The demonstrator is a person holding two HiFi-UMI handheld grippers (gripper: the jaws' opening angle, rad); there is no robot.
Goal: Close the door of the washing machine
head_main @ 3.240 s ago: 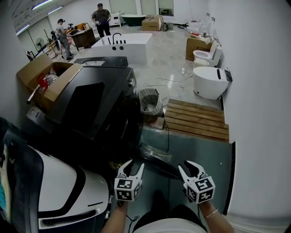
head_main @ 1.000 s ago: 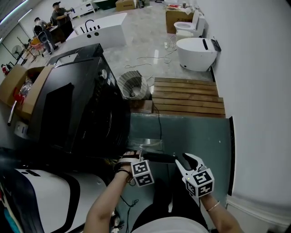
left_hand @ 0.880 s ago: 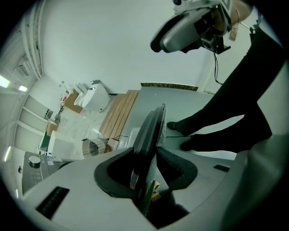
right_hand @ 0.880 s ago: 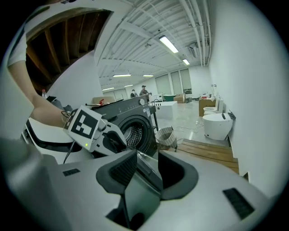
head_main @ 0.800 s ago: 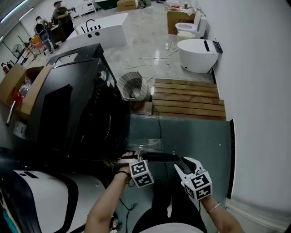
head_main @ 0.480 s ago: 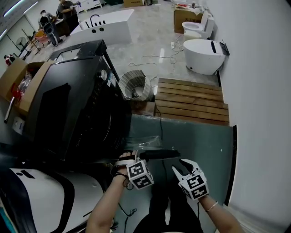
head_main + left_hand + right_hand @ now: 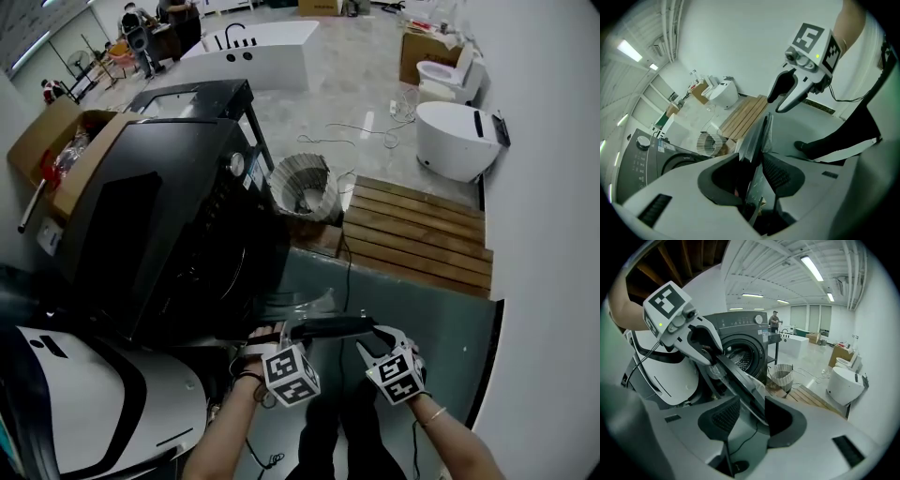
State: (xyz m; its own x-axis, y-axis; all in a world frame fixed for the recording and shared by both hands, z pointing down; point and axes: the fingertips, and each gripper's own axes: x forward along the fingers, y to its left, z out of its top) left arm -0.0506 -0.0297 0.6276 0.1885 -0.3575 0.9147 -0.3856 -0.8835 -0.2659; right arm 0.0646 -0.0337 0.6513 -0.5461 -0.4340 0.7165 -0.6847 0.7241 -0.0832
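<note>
Because the open door lies edge-on across the head view's lower centre, the left gripper clamps its end nearer the washing machine at upper left, while the right gripper, jaws just opened wide, loosely straddles its right end.

Bright even light, fisheye bending, dark vignetted corners

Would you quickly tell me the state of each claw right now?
Left claw: closed on the edge of the washing machine door.
Right claw: open, its jaws have just been opening; the door edge stands between them, not gripped.
</note>
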